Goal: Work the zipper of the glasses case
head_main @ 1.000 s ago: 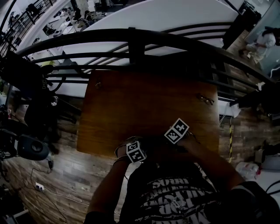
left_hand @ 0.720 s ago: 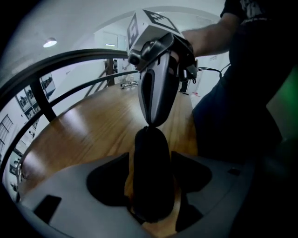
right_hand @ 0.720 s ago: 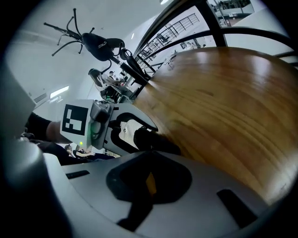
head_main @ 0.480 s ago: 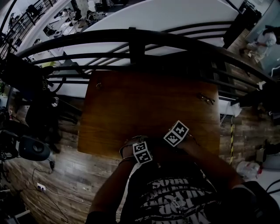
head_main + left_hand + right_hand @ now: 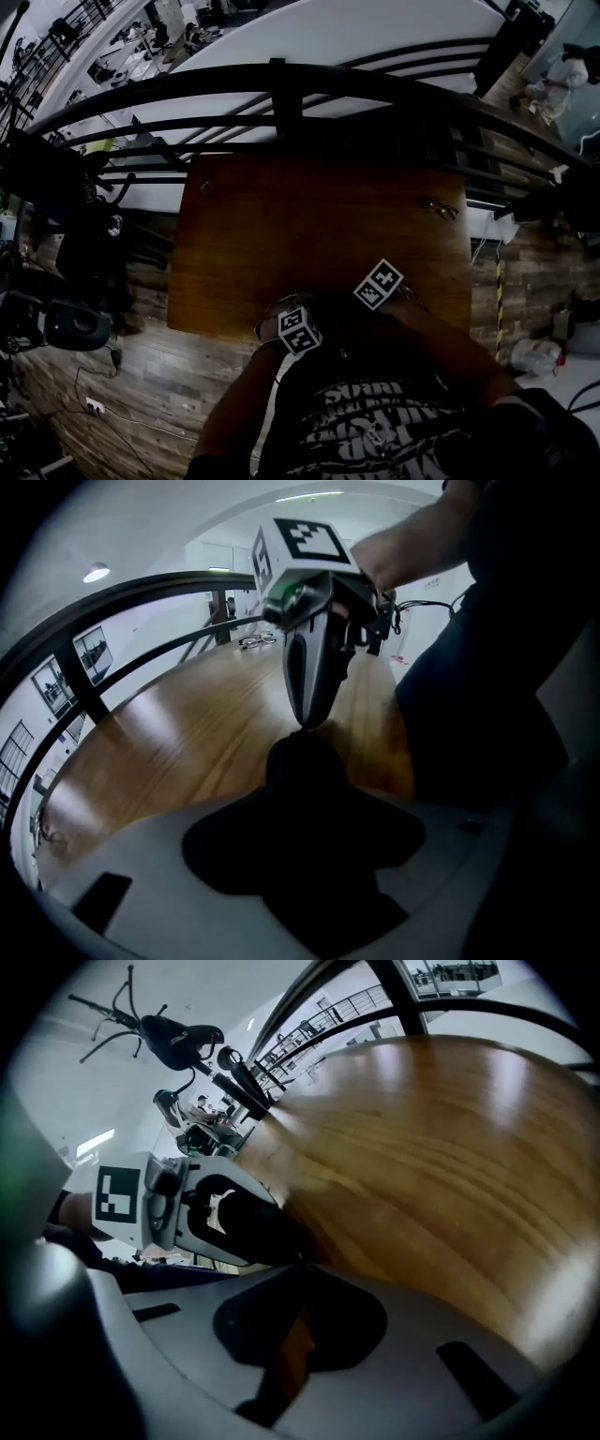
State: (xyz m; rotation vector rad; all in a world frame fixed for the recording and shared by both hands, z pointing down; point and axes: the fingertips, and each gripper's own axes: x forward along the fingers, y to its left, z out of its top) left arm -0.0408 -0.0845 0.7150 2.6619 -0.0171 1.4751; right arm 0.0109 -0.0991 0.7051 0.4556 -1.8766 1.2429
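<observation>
A: Well, location of the glasses case?
B: Near edge of the wooden table, right in front of the person, between the two tools. Reads as a dark lump; detail lost in shadow.
A: And the left gripper?
B: Fingers closed in on the case, holding it from the person's left side. In its own view the case fills the space between the jaws, black on black. Its marker cube sits at the table's rim in the head view.
A: And the right gripper?
B: Comes down onto the case from above. Fingers drawn together to a fine point, nipping the case's top edge. Its own view shows only a thin sliver of wood colour between the jaws. Whether the zipper pull is what they pinch: too dark and small to tell.
A: The two tools relative to each other?
B: Tips touching or nearly so, meeting at the case. The right-hand cube lies just beyond and to the right of the left one.
A: Anything else on the table?
B: A pair of spectacles at the far right corner, well apart from the case. A dark curved railing runs past the far edge.
</observation>
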